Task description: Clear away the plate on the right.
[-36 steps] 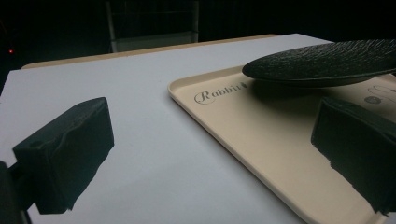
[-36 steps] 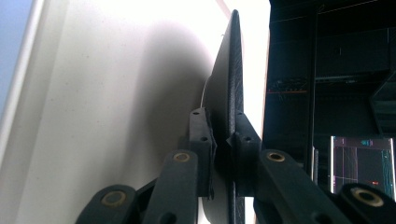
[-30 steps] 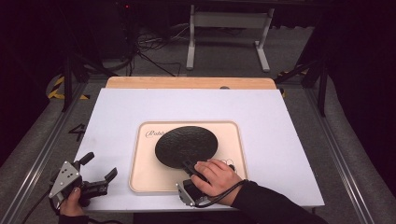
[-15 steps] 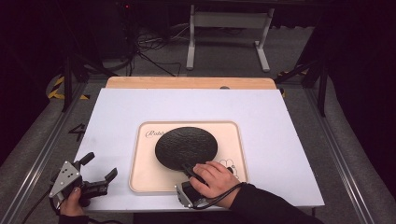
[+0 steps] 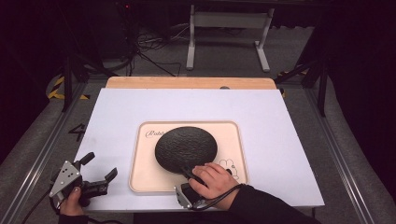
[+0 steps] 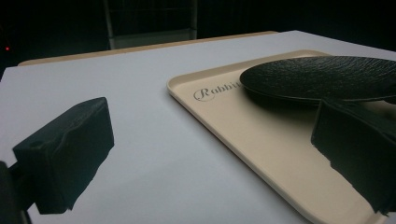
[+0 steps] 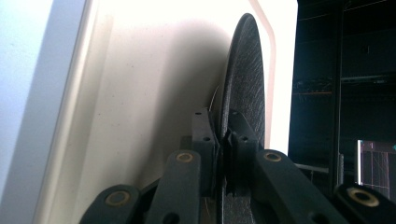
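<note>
A: From the high view, what does the surface look like?

B: A pale, matte white tabletop with a strip of light wood along its far edge at twelve o'clock. Around it the room is dark: grey floor, tangled cables at about eleven o'clock, a pale metal stand at twelve. A cream tray lies near the middle of the near half, and the black plate sits on it, its textured face up.

A: And the grippers?

B: The right gripper comes in at six o'clock of the plate and clamps its near rim. The left gripper rests at eight o'clock of the tray, off it, its fingers spread wide with nothing between them.

A: The left gripper view?

B: The two fingers stand far apart over bare tabletop; the tray (lettered "Rabbit" at its corner) lies toward two o'clock with the plate on it. A dark room behind.

A: The right gripper view?

B: This camera is rolled sideways, so the plate runs edge-on up the middle. The fingers pinch its rim, narrow, one on each face. The tray glows cream on one side, and the dark room shows on the other.
</note>
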The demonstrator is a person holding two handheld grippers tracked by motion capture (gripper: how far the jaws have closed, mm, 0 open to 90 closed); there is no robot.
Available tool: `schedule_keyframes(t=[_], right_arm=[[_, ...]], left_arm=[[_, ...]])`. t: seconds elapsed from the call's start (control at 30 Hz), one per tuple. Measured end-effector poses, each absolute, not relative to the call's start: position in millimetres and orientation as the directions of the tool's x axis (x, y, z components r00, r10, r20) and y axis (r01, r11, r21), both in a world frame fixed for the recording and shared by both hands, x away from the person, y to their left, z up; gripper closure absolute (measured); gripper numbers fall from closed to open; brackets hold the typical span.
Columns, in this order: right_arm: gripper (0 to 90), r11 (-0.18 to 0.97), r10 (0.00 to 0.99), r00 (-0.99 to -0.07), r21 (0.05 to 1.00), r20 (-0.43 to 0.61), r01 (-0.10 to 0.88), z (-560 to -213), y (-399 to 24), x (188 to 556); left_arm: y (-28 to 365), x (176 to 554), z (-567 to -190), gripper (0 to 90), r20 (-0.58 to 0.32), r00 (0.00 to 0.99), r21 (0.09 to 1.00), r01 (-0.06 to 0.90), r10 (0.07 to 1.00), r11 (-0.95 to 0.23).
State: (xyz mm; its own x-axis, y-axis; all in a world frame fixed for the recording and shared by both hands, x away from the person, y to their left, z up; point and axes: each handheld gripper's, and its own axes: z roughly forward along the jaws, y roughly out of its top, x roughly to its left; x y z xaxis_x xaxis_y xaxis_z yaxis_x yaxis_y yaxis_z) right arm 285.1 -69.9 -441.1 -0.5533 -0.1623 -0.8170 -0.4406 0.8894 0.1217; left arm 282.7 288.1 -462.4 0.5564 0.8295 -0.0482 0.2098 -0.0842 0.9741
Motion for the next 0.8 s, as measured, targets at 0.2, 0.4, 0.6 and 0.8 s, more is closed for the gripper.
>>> schedule_keyframes(t=[0.2,0.4,0.6,0.8], right_arm=[[83.6,0.887,-0.157,-0.571,0.14,-0.806,-0.441,-441.4,-68.2,284.8],[80.0,0.887,-0.165,-0.598,0.148,-0.784,-0.438,-447.4,-68.2,284.1],[78.1,0.891,-0.145,-0.634,0.178,-0.76,-0.417,-450.0,-68.8,284.4],[74.2,0.892,-0.146,-0.671,0.197,-0.727,-0.407,-454.4,-68.6,282.6]], left_arm=[[288.4,282.4,-462.3,0.1,-0.051,0.554,0.975,0.208,0.831,-0.079],[288.6,283.0,-462.9,0.1,-0.051,0.555,0.973,0.214,0.83,-0.083],[288.7,283.7,-463.2,0.1,-0.049,0.559,0.972,0.218,0.828,-0.089],[287.7,285.1,-463.6,0.0,-0.052,0.558,0.973,0.217,0.828,-0.085]])
